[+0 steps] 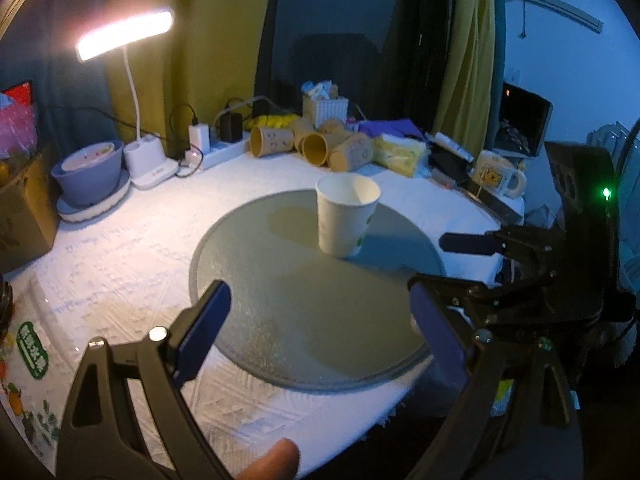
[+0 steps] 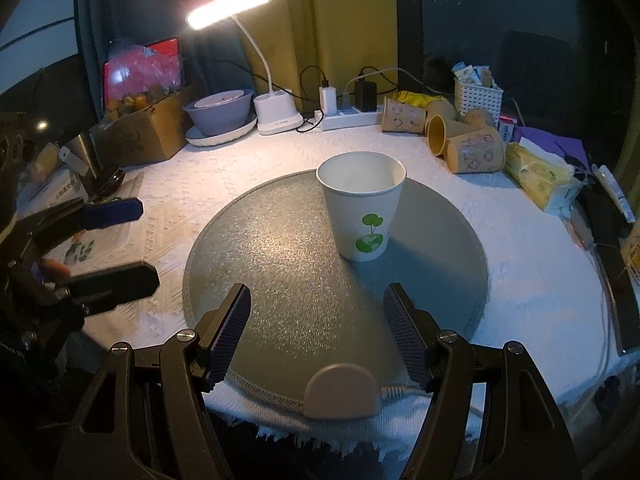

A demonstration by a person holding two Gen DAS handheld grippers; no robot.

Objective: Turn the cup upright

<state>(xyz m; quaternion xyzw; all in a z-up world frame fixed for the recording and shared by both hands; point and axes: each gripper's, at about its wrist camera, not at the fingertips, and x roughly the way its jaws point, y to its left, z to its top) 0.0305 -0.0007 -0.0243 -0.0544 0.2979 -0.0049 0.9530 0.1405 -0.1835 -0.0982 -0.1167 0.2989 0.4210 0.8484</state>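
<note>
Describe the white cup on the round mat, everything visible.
The cup is a white paper cup, wider at the rim, with a green tree-and-globe print on the side that the right wrist camera sees. It stands upright, mouth up, and looks empty inside. Its base rests on the grey round mat, toward the far side. Nothing else touches it; both open grippers stay clear of it.

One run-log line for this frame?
white paper cup: upright on round grey mat | left hand-held gripper: open, clear | right hand-held gripper: open, clear

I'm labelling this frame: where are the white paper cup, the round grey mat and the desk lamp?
white paper cup (image 2: 362,208): right wrist view, side wall.
round grey mat (image 2: 272,264): right wrist view, bare surface.
desk lamp (image 2: 228,6): right wrist view, lit head.
</note>
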